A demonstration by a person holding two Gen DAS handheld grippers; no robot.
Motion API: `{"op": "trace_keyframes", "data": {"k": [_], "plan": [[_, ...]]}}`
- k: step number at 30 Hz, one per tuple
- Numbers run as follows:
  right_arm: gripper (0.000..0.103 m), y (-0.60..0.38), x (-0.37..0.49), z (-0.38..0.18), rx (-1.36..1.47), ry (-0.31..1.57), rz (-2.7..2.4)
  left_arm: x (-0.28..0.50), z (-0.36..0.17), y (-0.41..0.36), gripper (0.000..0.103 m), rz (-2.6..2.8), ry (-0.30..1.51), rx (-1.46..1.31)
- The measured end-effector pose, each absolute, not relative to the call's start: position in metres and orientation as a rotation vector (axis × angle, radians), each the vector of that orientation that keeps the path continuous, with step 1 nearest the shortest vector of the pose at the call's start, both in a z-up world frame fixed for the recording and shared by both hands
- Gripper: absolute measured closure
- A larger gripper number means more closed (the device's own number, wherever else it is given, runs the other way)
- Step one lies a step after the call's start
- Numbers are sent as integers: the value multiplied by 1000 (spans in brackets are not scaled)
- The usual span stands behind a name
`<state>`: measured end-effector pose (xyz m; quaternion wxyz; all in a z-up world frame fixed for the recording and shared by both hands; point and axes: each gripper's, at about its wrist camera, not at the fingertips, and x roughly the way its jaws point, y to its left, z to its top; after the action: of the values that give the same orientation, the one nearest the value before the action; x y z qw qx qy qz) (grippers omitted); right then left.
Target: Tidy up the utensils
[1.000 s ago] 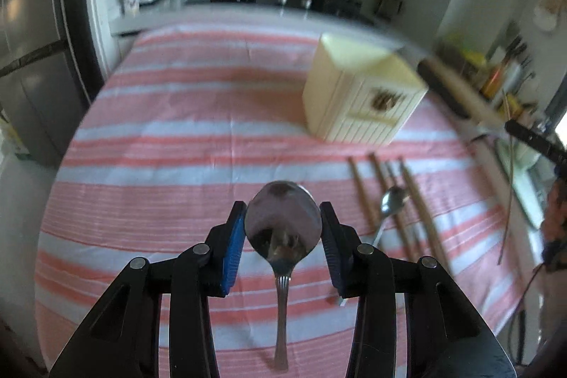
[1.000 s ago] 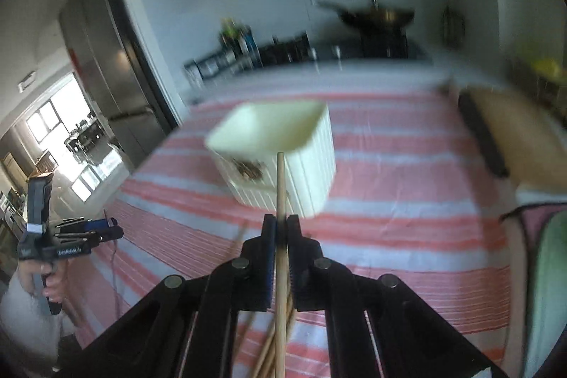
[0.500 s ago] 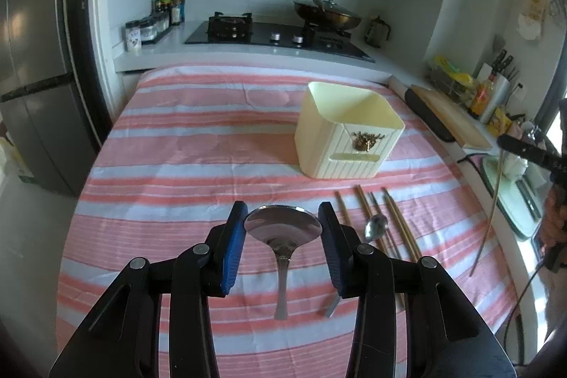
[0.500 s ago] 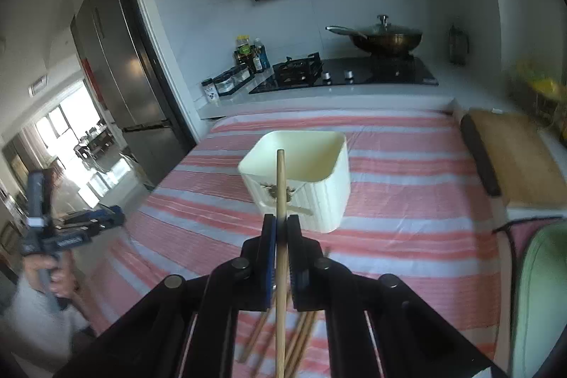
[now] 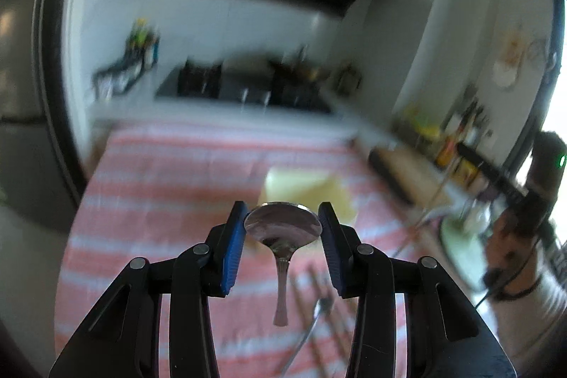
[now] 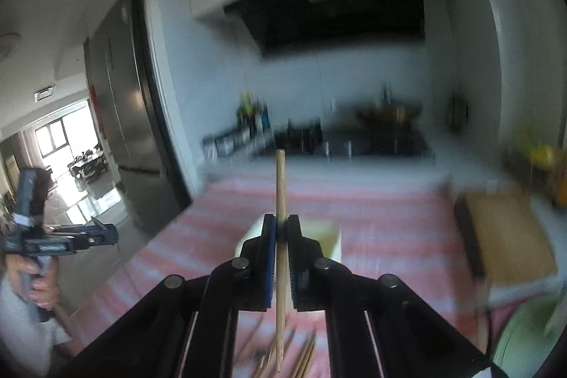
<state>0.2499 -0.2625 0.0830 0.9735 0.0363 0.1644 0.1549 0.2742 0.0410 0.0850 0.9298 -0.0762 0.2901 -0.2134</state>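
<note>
My left gripper [image 5: 282, 225] is shut on a metal spoon [image 5: 283, 229], gripping its bowl, with the handle hanging down above the striped cloth. My right gripper [image 6: 281, 231] is shut on a wooden chopstick [image 6: 280, 186] held upright. A cream utensil holder [image 5: 304, 185] stands on the table beyond the spoon; in the right wrist view the holder [image 6: 329, 238] shows just behind the fingers. Another spoon [image 5: 312, 325] and several chopsticks [image 5: 333, 317] lie on the cloth; the chopsticks [image 6: 304, 356] also show low in the right wrist view. Both views are blurred.
A red and white striped cloth [image 5: 159, 201] covers the table. A wooden cutting board [image 6: 506, 232] lies at the right. A stove counter [image 5: 248, 91] with bottles runs behind. A fridge [image 6: 134, 137] stands at the left.
Both grippers have risen and tilted up with their loads, so the holder sits lower and smaller in each view. The spoon and the chopstick stay gripped.
</note>
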Motion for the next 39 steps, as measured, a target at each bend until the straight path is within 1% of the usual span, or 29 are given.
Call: {"op": "trace_keyframes", "data": {"k": [4,8,11,16,18,20,22,24,25,26,27,28,30,32,34,35,36,37,39], "plan": [[96,-245,277,102,17,178,307,302,124,17,62,-438,476,-172],[96,-227,320,81,-30,187,282,338,121,-13,62,-417,440,-158],[96,-219,353,44,-79,246,257,379,91,-31,62,-393,515,-159],[96,-225,405,-14,-22,520,300,441,11,-54,62,-362,784,-129],[96,-228,416,-31,5,598,303,457,-17,-61,62,-353,878,-103],[96,-230,424,-45,28,666,313,463,-37,-66,62,-346,930,-94],[95,-231,428,-50,29,675,305,460,-47,-68,61,-351,936,-107],[91,-231,429,-53,40,677,308,458,-48,-64,58,-344,961,-146],[85,-233,426,-51,47,670,310,453,-44,-60,56,-357,961,-172],[68,-236,417,-45,54,640,304,444,-38,-56,51,-381,955,-182],[55,-239,409,-37,60,610,299,437,-34,-51,45,-394,945,-177],[52,-244,396,-30,68,574,295,424,-26,-44,41,-403,924,-156],[51,-253,368,-17,68,541,295,390,-19,-28,28,-412,889,-98],[51,-265,333,-11,65,523,295,353,-25,-12,22,-422,880,-44],[49,-277,297,-17,57,515,279,318,-46,2,22,-419,892,2],[44,-285,275,-28,53,520,252,302,-60,7,22,-413,903,16],[42,-289,259,-38,50,527,230,282,-77,14,22,-400,916,28],[42,-292,243,-52,42,538,207,257,-100,21,22,-381,934,38],[42,-295,211,-86,17,586,143,221,-130,27,22,-368,966,27]]}}
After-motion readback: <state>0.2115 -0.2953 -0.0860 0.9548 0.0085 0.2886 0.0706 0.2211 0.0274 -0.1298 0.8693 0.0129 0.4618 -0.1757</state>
